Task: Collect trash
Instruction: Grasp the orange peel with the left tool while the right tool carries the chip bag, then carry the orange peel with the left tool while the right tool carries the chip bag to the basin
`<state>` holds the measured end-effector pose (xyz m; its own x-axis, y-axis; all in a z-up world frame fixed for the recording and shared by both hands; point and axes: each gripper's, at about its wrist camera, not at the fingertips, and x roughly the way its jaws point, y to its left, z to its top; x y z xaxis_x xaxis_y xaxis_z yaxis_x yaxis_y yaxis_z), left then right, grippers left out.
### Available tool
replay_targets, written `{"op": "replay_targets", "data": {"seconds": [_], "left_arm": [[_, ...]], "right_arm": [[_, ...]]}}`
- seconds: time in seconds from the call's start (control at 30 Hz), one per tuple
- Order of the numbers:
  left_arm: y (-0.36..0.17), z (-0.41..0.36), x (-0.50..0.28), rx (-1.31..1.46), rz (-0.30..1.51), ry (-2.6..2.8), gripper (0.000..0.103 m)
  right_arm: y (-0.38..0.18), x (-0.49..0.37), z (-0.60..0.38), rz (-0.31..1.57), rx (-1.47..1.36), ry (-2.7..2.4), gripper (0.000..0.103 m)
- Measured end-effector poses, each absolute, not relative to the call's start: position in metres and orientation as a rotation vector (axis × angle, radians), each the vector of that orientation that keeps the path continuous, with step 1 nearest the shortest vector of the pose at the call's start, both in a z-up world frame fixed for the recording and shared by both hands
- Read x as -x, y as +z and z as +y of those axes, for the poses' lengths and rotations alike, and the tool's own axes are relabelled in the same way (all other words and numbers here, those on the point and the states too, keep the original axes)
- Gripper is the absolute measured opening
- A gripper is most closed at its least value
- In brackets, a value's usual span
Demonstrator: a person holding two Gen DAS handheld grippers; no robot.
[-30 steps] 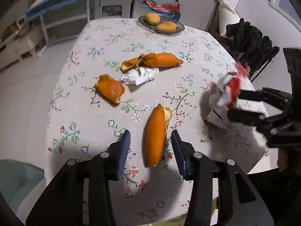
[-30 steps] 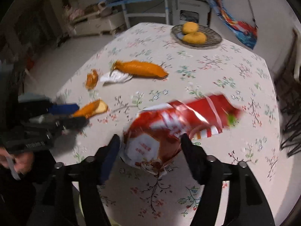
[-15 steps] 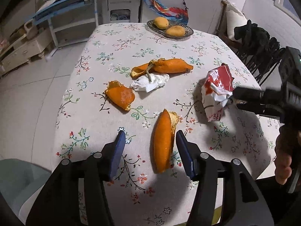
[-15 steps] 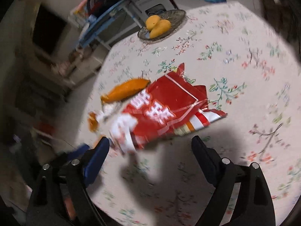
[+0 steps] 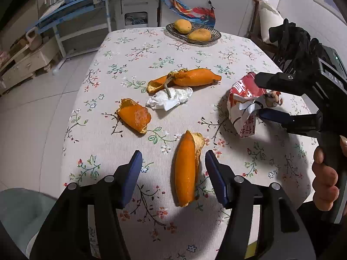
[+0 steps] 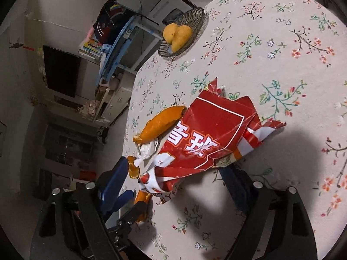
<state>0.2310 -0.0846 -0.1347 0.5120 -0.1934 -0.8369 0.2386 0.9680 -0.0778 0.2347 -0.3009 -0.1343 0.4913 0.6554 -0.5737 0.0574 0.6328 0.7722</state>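
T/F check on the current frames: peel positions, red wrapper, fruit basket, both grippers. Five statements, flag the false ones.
1. The left gripper is open with the nearest peel between its fingers. True.
2. The red snack wrapper lies between the right gripper's fingers. True.
3. The wicker basket holds three mangoes. False: two.
4. The crumpled tissue sits at the table's far edge beside the basket. False: mid-table, touching the long peel.
5. The short peel lies apart from the tissue. True.
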Motion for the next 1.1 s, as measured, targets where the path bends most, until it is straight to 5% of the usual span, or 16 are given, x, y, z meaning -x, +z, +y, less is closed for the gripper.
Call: {"op": "replay_targets", "data": {"seconds": [0.27,0.43,0.57,0.7,1.1], "left_arm": [[-0.132,-0.098,-0.228,-0.121,0.978,-0.264,0.058],[-0.133,-0.101,-0.227,-0.148,0.986,-0.257,0.058],[-0.136,-0.104,-0.226,-0.163,1.005,-0.264,0.054],[-0.138,-0.105,-0.224,-0.156,1.02,-0.285,0.02],[-0.122,-0.093,-0.214,0.017,0.966,-0.339,0.016]], "right_arm": [[-0.143,-0.232,-0.307,0.996,-0.893,0.432,0.058],[-0.149,-0.231,-0.303,1.015,-0.893,0.463,0.028],[-0.136,-0.225,-0.3,0.985,-0.84,0.486,0.023],[-0.123,-0.221,-0.297,0.956,-0.787,0.484,0.023],[-0.101,-0.201,-0.297,0.896,-0.684,0.452,0.023]]}}
